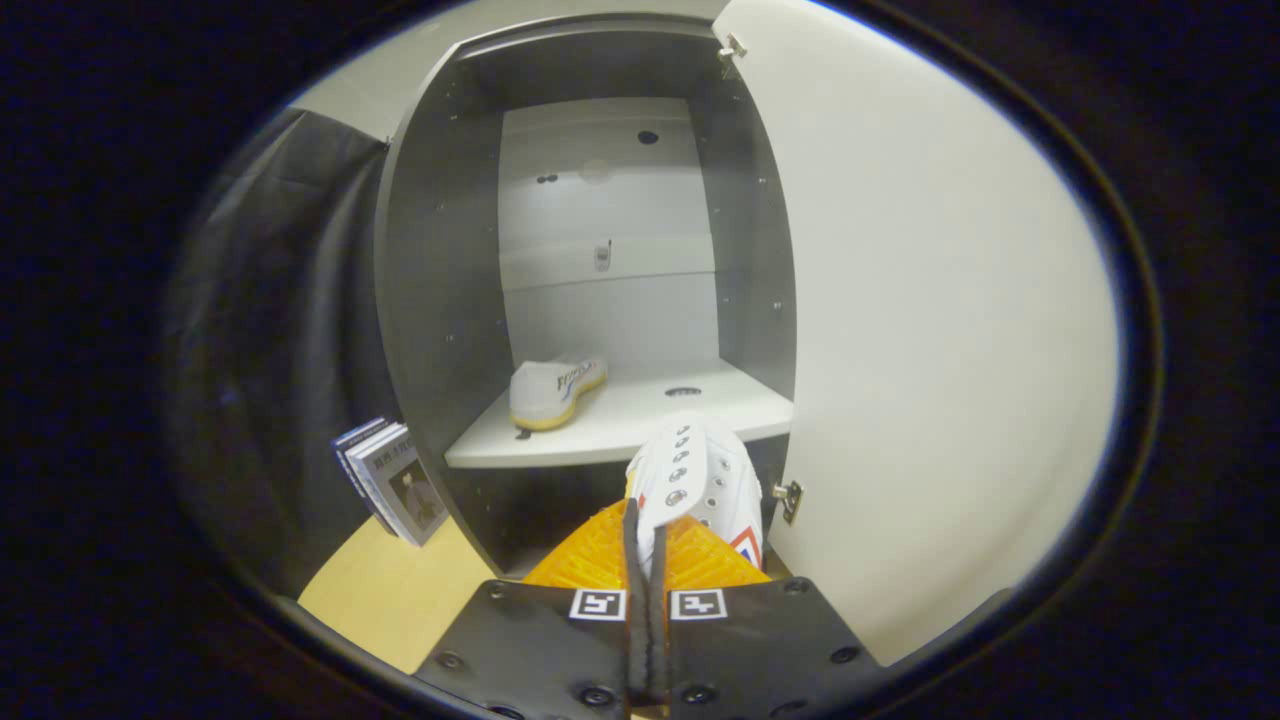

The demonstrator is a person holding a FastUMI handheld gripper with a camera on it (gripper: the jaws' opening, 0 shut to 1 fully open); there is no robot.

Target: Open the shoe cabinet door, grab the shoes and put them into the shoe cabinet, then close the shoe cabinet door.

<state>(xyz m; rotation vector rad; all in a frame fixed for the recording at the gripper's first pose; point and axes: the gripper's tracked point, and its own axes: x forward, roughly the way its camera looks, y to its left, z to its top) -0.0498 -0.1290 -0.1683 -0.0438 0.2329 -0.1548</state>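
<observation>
The shoe cabinet point(440, 260) stands ahead with its white door point(930, 330) swung open to the right. On its white shelf point(640, 425) a white shoe with a yellow sole point(553, 392) lies at the left. My gripper point(647, 530) is shut on a second white shoe point(700, 475), pinching its edge between the fingers. That shoe hangs just ahead of the fingers, in front of the shelf's front edge and near the door's lower hinge point(787, 497).
Several books point(390, 480) lean against the cabinet's left outer wall on the wooden floor point(390, 590). Dark cloth hangs to the left. An upper shelf board point(605, 262) crosses the back of the cabinet.
</observation>
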